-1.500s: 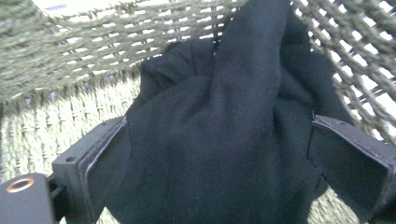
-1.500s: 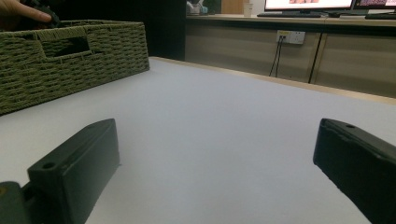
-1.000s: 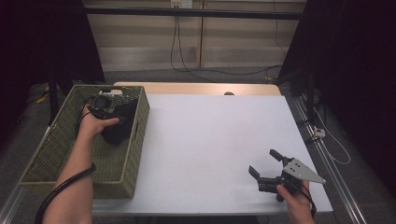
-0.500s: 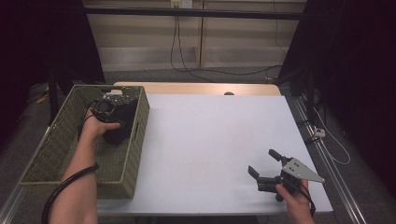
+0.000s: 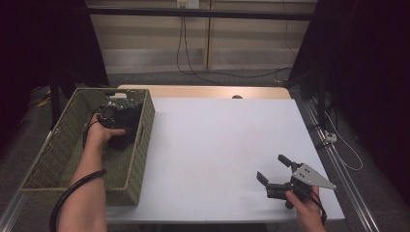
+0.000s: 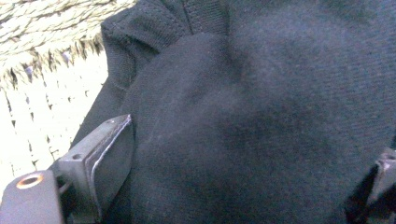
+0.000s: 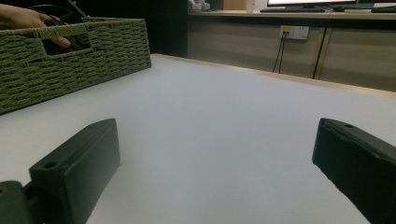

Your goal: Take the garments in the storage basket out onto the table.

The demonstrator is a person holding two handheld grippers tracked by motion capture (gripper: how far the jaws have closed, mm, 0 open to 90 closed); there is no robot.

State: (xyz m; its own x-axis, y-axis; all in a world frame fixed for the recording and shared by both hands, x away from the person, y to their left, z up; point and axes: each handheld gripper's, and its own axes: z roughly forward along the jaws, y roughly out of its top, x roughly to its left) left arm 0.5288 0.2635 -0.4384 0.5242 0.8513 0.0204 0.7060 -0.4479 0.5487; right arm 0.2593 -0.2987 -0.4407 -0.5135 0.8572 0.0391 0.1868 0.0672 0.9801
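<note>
At the left of the frame, the left gripper (image 5: 116,126) sits inside the wicker basket (image 5: 48,164), its fingers (image 6: 100,158) closed around black cloth (image 6: 261,116). At lower right, the right gripper (image 5: 275,175) hovers over the white bench (image 5: 217,145), fingers wide apart, empty.

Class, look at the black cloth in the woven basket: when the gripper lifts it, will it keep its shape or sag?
The black cloth will probably sag: it lies bunched in soft folds between the left gripper's jaws. Its knit-like surface suggests it should not slip. It may drag on the basket wall.
</note>
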